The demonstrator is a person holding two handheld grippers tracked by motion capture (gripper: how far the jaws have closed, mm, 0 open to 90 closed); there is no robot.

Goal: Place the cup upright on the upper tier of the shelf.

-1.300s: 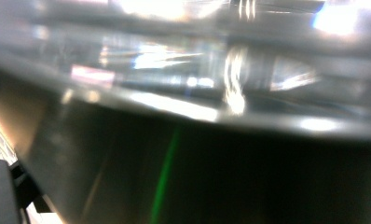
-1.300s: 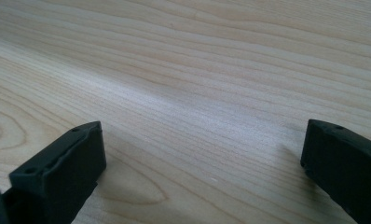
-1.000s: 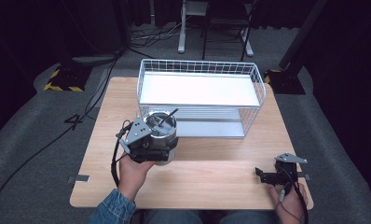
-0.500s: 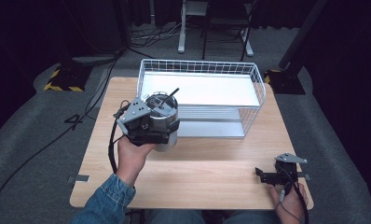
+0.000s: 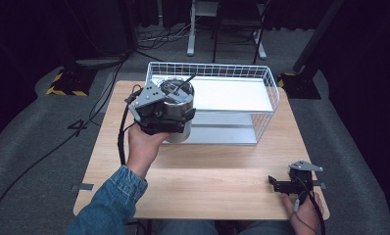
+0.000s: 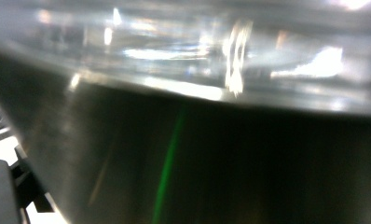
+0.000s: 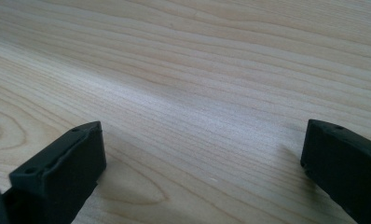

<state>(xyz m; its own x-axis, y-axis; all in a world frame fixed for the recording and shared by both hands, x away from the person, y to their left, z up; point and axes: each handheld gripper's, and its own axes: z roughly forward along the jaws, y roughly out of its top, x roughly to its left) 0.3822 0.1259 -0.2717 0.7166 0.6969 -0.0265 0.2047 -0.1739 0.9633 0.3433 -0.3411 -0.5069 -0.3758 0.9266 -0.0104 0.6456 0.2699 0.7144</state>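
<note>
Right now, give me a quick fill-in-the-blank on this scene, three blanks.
1. The left tongs hold a metal ____ with a dark handle sticking out of its top.
2. The wire basket stands on the ____ half of the table, away from the person.
3. The right tongs rest near the table's front right corner with jaws ____.

Missing words: pot; far; open
</note>
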